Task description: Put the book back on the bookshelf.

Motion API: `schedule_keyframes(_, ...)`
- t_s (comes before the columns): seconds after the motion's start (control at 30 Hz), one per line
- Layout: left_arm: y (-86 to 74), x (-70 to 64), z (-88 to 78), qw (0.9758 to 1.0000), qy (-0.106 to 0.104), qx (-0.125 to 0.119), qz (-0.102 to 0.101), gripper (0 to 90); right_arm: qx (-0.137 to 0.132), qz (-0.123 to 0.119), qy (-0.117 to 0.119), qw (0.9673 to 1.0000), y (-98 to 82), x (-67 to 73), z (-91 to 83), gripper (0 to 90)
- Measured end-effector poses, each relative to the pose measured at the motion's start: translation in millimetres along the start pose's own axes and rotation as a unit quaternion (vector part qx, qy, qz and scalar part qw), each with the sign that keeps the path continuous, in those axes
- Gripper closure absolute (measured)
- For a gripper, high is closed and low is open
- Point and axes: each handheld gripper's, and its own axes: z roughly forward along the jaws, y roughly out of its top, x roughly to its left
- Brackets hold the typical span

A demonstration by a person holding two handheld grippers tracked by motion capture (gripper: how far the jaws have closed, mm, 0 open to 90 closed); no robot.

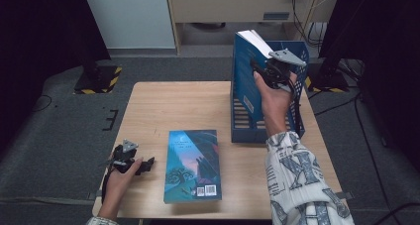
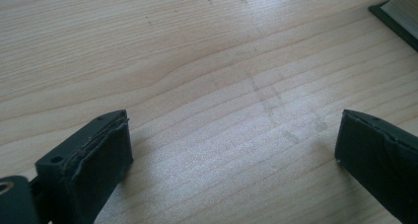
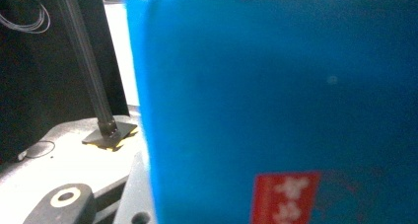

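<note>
Right tongs (image 1: 265, 69) are raised over the far right part of the bench (image 1: 163, 103), above the blue slatted file rack (image 1: 297, 123) standing there. They pinch a blue book (image 1: 246, 74) near its top edge; the book stands upright inside the rack, white page edges (image 1: 255, 39) uppermost, its lower part down between the rack's walls. In the right gripper view the blue cover (image 3: 276, 95) sits directly in front of the camera, with a red label (image 3: 283, 197) at the bottom (lettering too blurred to read). The person's right hand (image 1: 275, 98), in a patterned sleeve (image 1: 297, 180), carries this tool.

Left tongs (image 1: 141, 164) rest low at the near left edge of the bench, held by the left hand (image 1: 119, 183). In the left gripper view the two black jaws stand spread well apart with bare wood between them, pinching nothing.

A second book (image 1: 193, 165), with an illustrated blue-green cover, lies flat near the middle front of the bench, barcode toward the person, just beside the left tongs and apart from the rack. Its corner (image 2: 394, 14) appears at the upper right of the left gripper view.
</note>
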Motion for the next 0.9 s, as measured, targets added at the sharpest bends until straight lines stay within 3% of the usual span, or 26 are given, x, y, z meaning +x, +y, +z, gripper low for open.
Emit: schedule_keyframes(0.9,0.0,0.0,0.0,1.0,-0.001,0.0,0.0,0.1,-0.007,0.005,-0.027,0.9996,-17.8,3.9,21.5,61.2)
